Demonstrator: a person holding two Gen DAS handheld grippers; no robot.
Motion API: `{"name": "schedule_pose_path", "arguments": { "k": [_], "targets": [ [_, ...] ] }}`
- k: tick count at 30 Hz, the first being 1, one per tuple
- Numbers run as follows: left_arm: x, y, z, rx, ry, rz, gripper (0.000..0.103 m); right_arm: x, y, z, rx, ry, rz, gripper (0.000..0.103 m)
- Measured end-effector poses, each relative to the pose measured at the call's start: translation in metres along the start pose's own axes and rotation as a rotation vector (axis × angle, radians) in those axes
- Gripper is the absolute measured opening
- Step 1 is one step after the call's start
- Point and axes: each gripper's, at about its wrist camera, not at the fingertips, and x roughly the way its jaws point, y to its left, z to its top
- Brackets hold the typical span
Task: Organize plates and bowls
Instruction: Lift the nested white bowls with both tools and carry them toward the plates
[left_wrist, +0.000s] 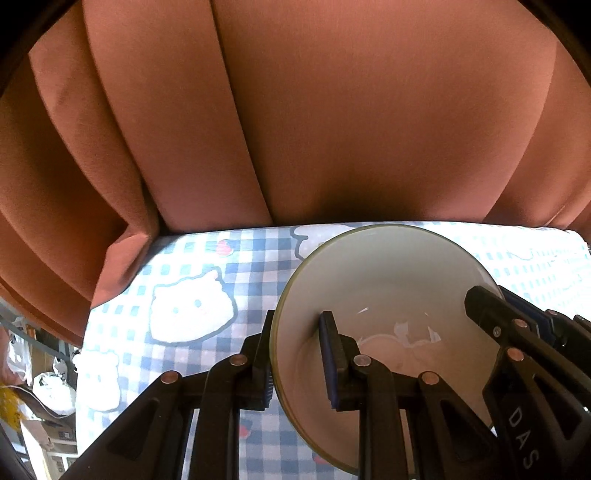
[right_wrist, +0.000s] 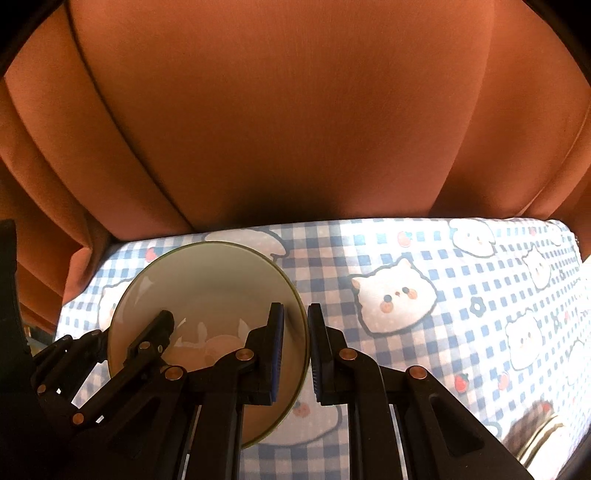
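Both pairs of jaws are pinching the rim of one pale, round glazed ceramic plate (left_wrist: 373, 280), nearly closed on it; the left gripper (left_wrist: 297, 354) is clamping its left edge and the right gripper (right_wrist: 295, 350) its right edge; the plate is hanging above the blue-and-white checked tablecloth with cartoon cats (right_wrist: 443, 258); rust-orange curtains (left_wrist: 332, 110) are hanging behind.
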Motion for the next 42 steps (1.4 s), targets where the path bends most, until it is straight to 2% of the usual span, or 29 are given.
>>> {"name": "schedule_pose_path", "arguments": {
  "k": [14, 25, 34, 42],
  "targets": [
    [-0.068, 0.001, -0.031, 0.015, -0.065, -0.014, 0.019, -0.084, 0.001, -0.038, 0.005, -0.064, -0.009, 0.016],
    [-0.113, -0.007, -0.070, 0.044, -0.098, -0.037, 0.019, -0.146, -0.013, -0.083, 0.031, -0.099, -0.022, 0.016],
    [-0.150, -0.026, -0.090, 0.048, -0.131, -0.038, 0.020, -0.184, -0.033, -0.113, 0.032, -0.129, -0.027, 0.016],
    [-0.184, -0.059, -0.112, 0.028, -0.151, -0.010, 0.020, -0.206, -0.061, -0.130, 0.025, -0.152, 0.014, 0.016]
  ]
}}
